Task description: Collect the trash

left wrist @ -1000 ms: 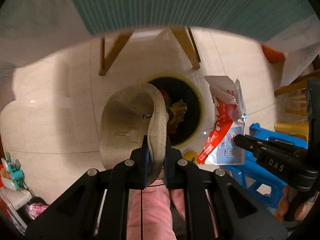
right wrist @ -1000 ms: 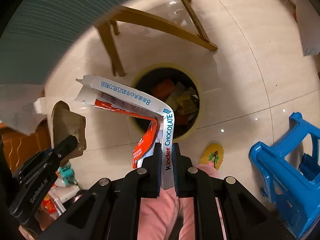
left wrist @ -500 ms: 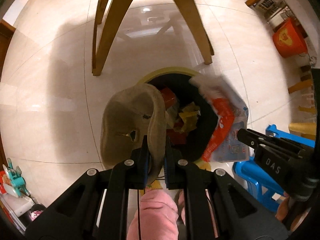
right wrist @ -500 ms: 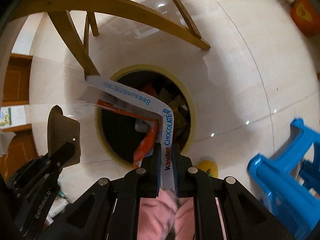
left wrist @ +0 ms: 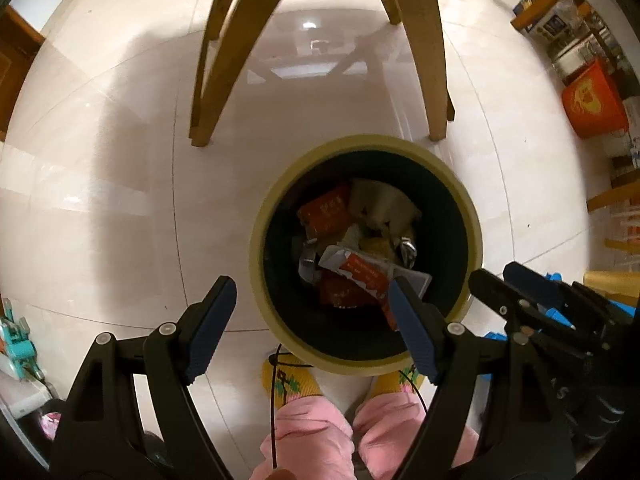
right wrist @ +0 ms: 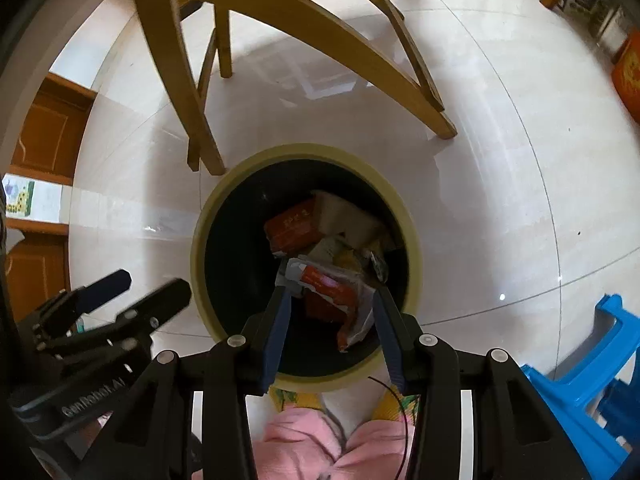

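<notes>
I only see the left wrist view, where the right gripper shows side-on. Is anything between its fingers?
Observer: No. The right gripper has nothing between its pads, and its jaws are opening.
Operator: The near end of the red and white wrapper is covered for me. Is it inside the bin?
Observer: Yes. The right wrist view shows the whole wrapper inside the bin, near end included.
Operator: Is the right gripper over the opening?
Observer: Yes. Both fingertips show against the bin's dark inside, within the rim.
</notes>
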A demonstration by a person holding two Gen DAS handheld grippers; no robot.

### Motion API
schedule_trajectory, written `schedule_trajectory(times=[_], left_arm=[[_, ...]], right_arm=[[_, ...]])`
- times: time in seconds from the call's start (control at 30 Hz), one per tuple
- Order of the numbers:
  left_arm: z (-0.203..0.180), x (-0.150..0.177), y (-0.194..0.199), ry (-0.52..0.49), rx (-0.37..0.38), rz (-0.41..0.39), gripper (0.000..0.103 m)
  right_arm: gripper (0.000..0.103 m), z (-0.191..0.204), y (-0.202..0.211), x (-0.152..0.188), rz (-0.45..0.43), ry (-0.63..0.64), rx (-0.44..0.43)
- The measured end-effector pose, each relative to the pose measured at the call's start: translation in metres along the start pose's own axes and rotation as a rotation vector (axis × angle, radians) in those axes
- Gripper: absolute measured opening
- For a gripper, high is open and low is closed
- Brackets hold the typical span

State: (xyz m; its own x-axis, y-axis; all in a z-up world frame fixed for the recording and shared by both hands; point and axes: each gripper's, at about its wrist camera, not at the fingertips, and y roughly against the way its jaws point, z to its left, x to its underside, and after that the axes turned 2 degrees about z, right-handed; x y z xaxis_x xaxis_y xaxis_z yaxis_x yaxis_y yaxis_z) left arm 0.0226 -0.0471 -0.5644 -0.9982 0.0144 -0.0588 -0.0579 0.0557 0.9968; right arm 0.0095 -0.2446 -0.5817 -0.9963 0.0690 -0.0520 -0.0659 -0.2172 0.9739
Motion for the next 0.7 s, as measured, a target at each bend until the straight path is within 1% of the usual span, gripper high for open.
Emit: schedule_trajectory(times=[0.2,0.33,0.53,0.67,0.7], left_arm=[[0.007,0.014,0.036,0.027,-0.004,-0.045,0.076],[0.013,0.02,0.063,0.04,-0.009,-0.065,0.076],[0.021,0.023,0.119,0.068,-0.012,-0.104,0.076],[0.026,0.022,0.164,0.089,-0.012,-0.135,0.076],[0.026,0.021,0.181,0.095,-0.012,-0.145,0.076]], right_arm=[[0.043,0.001,0.013,0.003,-0.025,0.003,0.003],[0.043,0.008,0.037,0.007,-0.045,0.016,0.006],[0.043,0.027,0.078,0.007,-0.065,0.02,-0.02],[0.043,0.045,0.122,0.006,-0.098,0.053,-0.03],[0.043,0.049,0.134,0.005,-0.106,0.057,-0.033]])
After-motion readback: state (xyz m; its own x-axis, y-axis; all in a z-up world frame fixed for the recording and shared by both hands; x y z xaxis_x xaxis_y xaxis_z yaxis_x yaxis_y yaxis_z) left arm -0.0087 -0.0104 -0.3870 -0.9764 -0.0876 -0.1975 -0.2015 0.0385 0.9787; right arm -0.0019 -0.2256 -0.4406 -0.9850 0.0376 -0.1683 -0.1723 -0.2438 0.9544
